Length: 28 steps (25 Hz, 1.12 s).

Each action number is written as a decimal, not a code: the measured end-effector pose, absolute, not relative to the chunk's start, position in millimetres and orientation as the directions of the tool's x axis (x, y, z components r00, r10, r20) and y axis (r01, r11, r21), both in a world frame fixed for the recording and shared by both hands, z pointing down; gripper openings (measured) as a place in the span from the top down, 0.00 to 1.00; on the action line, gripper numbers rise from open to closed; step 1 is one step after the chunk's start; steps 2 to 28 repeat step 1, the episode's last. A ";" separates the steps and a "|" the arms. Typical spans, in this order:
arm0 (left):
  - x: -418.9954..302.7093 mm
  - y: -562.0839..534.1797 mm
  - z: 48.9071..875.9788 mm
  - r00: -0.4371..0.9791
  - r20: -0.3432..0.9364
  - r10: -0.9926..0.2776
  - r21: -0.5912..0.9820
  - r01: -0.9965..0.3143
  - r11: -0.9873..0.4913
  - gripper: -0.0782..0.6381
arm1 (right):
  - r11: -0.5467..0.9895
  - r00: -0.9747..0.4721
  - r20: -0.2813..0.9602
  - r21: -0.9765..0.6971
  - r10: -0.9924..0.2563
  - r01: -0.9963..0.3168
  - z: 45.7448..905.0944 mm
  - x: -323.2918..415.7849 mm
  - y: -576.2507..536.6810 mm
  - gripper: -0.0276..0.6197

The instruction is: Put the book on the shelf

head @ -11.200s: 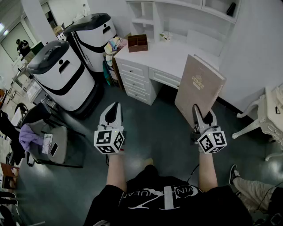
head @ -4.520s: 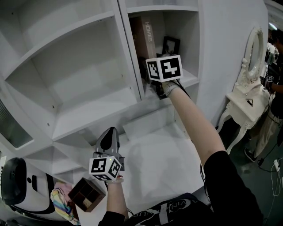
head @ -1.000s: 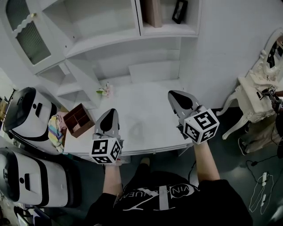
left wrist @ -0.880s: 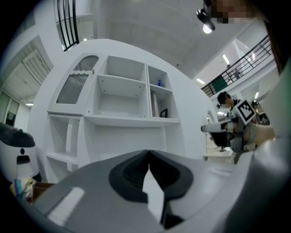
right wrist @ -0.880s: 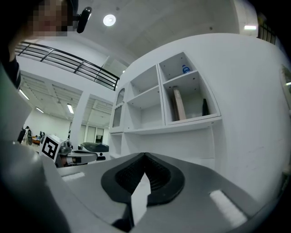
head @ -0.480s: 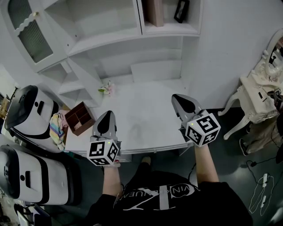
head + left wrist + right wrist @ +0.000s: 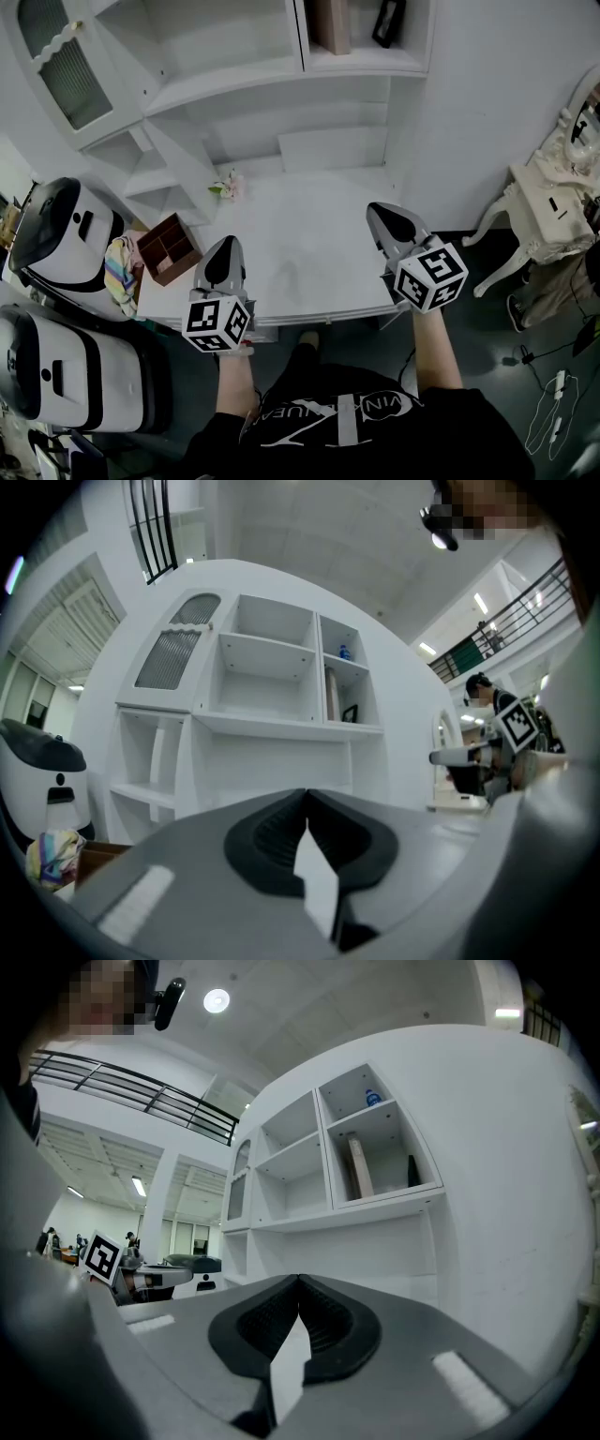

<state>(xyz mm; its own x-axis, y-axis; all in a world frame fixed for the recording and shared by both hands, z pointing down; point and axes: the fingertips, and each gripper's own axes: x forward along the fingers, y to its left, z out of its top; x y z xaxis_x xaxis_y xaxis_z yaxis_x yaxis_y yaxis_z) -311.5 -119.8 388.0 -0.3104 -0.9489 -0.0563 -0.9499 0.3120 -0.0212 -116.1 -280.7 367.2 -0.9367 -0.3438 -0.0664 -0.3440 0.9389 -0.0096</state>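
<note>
Seems a big test hall or lab dressed as a home room, not a real home. At the far side, a white flat-topped desk [image 7: 309, 244] under a white shelf unit [image 7: 225, 84]; at the right, a white carved dressing table [image 7: 553, 202]. At the left, two rounded white-and-black machines [image 7: 56, 234]. High above, a black gallery railing [image 7: 141, 1091] and strip ceiling lights [image 7: 139, 1186].

Book [image 7: 330, 23] stands on shelf [image 7: 367, 60], left of picture frame [image 7: 386, 21]

3 views share the shelf [image 7: 230, 82]
</note>
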 end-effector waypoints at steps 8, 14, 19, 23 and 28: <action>-312.2 -120.4 388.7 -0.311 -0.055 -0.949 -0.020 -0.950 0.312 0.89 | 0.939 -0.937 -0.065 -0.011 -0.344 -0.344 368.1 -116.5 -281.6 0.95; -312.2 -120.4 388.7 -0.311 -0.055 -0.949 -0.020 -0.950 0.312 0.89 | 0.939 -0.937 -0.065 -0.011 -0.344 -0.344 368.1 -116.5 -281.6 0.95; -312.2 -120.4 388.7 -0.311 -0.055 -0.949 -0.020 -0.950 0.312 0.89 | 0.939 -0.937 -0.065 -0.011 -0.344 -0.344 368.1 -116.5 -281.6 0.95; -312.2 -120.4 388.7 -0.311 -0.055 -0.949 -0.020 -0.950 0.312 0.89 | 0.939 -0.937 -0.065 -0.011 -0.344 -0.344 368.1 -116.5 -281.6 0.95; -312.2 -120.4 388.7 -0.311 -0.055 -0.949 -0.020 -0.950 0.312 0.89 | 0.939 -0.937 -0.065 -0.011 -0.344 -0.344 368.1 -116.5 -281.6 0.95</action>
